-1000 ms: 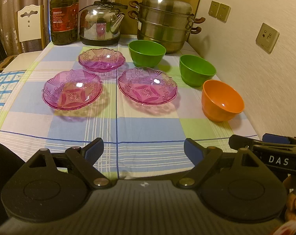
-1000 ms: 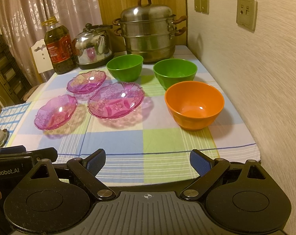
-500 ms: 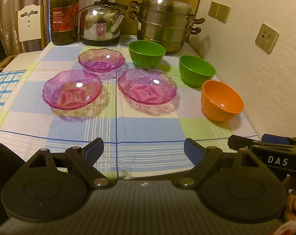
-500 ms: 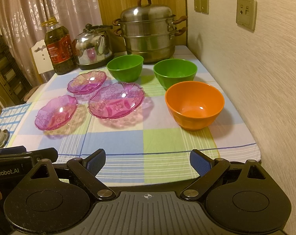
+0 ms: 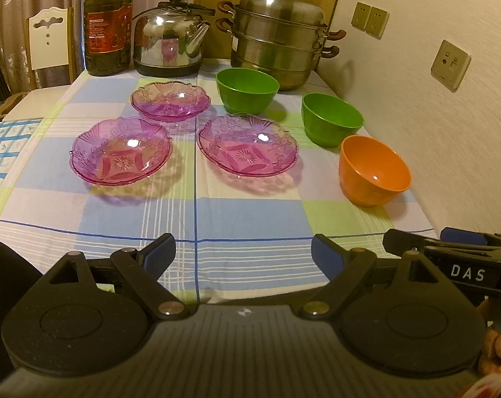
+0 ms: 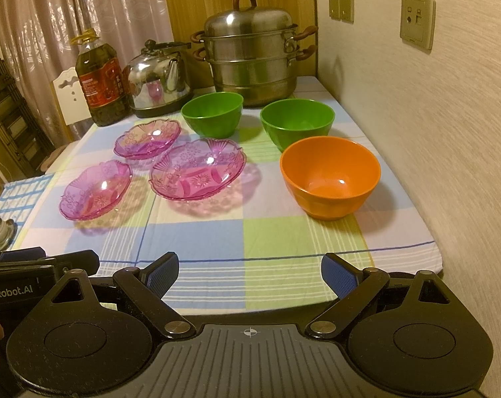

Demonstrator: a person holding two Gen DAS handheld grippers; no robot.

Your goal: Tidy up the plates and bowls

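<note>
On a checked cloth (image 5: 250, 232) against the right wall, three pink plates (image 5: 121, 151) lie left of centre, two green bowls (image 5: 247, 89) and an orange bowl (image 6: 330, 179) along the right edge, while left gripper (image 5: 243, 254) and right gripper (image 6: 250, 273) hover wide open, empty, at the near edge.

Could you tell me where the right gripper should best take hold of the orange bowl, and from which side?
Probably by the rim. The orange bowl stands upright and empty, its round wall wider than the open right gripper looks, so one finger inside and one outside the near rim, coming from above and the front, seems safest.
</note>
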